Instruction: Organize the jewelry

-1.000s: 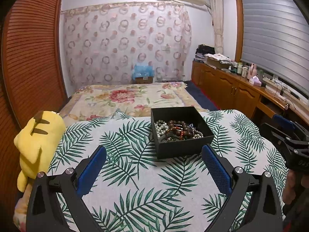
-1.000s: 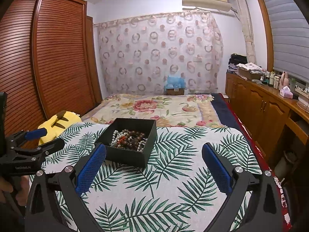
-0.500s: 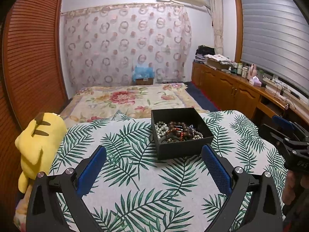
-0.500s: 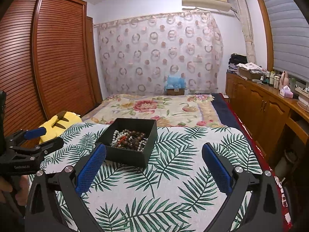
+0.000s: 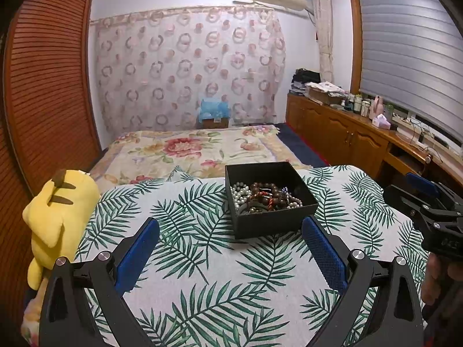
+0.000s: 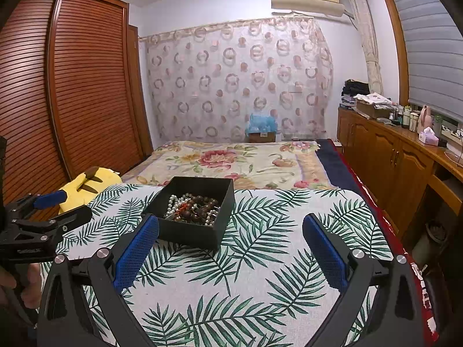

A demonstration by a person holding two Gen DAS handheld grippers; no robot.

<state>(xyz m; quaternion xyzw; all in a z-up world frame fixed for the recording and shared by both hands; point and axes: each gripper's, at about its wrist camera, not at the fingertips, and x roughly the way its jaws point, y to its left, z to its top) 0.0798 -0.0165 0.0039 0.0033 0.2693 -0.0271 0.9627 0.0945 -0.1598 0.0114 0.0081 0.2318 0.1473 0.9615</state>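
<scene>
- Black jewelry box (image 5: 270, 202) of tangled bead and pearl strands (image 5: 264, 196) sits on the leaf-print cloth (image 5: 202, 260).
- Left gripper (image 5: 230, 253) and right gripper (image 6: 230, 253) hover before the box, jaws wide apart, holding nothing.

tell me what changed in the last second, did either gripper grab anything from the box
Almost nothing changed. The left gripper drifted very slightly; the right gripper held its place. Both stayed open and empty, short of the black box. The beads and pearls in it lie as before, and the yellow plush has not moved.
</scene>
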